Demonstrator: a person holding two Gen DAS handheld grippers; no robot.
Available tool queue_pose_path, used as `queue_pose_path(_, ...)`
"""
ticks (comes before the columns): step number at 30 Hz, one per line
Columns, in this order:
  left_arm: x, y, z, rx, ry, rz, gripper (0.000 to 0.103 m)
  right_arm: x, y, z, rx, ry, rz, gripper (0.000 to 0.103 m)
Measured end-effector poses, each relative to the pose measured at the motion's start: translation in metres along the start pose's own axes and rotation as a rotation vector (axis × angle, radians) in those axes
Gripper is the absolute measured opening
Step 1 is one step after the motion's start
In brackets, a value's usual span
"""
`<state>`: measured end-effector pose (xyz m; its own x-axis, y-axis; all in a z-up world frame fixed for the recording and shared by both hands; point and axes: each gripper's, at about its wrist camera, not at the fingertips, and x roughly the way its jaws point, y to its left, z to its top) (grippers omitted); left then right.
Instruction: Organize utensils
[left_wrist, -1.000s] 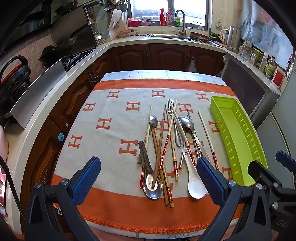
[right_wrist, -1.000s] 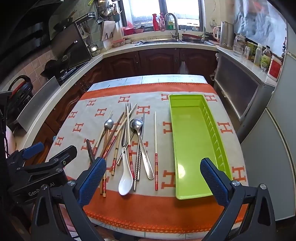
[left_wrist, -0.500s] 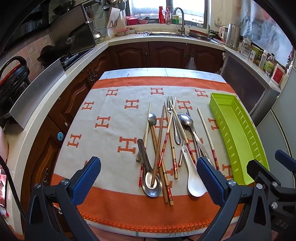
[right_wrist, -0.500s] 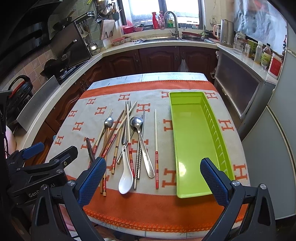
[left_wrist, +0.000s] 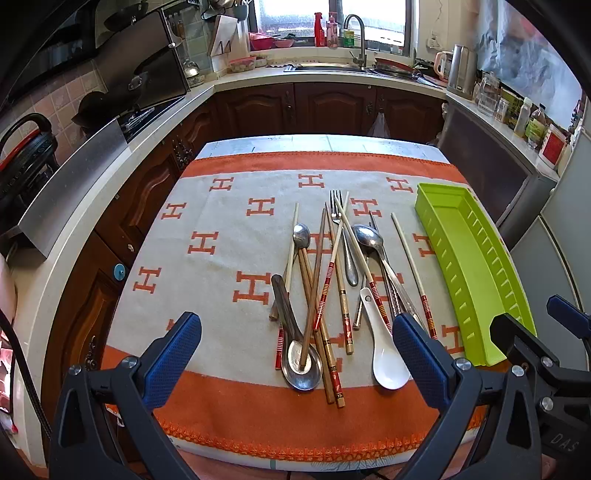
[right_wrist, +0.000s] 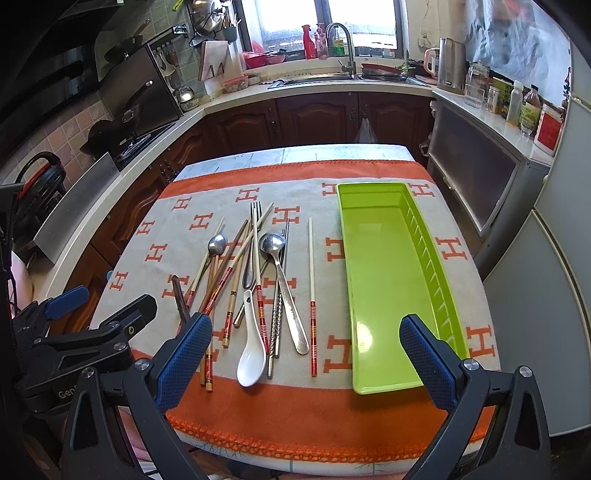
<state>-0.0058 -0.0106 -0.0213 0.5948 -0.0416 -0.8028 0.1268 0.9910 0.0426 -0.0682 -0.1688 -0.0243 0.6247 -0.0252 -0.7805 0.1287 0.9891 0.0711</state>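
Since the earlier frame, both of my grippers have eased slightly forward toward the counter (right_wrist: 236, 162); none of the utensils has shifted.

Left gripper (left_wrist: 295, 354): jaws spread wide, holding nothing, hovering over the near edge of the orange-and-cream cloth (left_wrist: 221, 266). Right gripper (right_wrist: 306, 354): likewise wide apart and empty, hovering over the near edge, with its right finger in front of the near end of the green tray (right_wrist: 376, 258).

Utensils lie in a loose, overlapping pile on the cloth, left of the tray:
- white ceramic spoon (right_wrist: 253, 350), bowl toward me, near the cloth's orange border;
- large metal spoon (left_wrist: 301, 360) with a dark handle, bowl toward me, a wooden chopstick resting in the bowl;
- two smaller metal spoons (right_wrist: 275, 243), bowls away from me;
- fork (right_wrist: 253, 236), tines pointing away;
- several chopsticks crossing one another (exact count not clear from the overlap);
- one pale chopstick with a red-banded end (right_wrist: 312, 295), lying alone between the pile and the tray, touching neither.

Tray: long, shallow, lengthwise on the right side of the cloth, nothing in it.
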Motion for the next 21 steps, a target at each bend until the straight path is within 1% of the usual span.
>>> queue_pose_path(21, 0.0038, -0.0012, -0.0021, 0.001, 0.017, -0.005, 0.102, -0.0009, 0.0009, -0.0022, 0.004, 0.008, 0.002, 0.103)
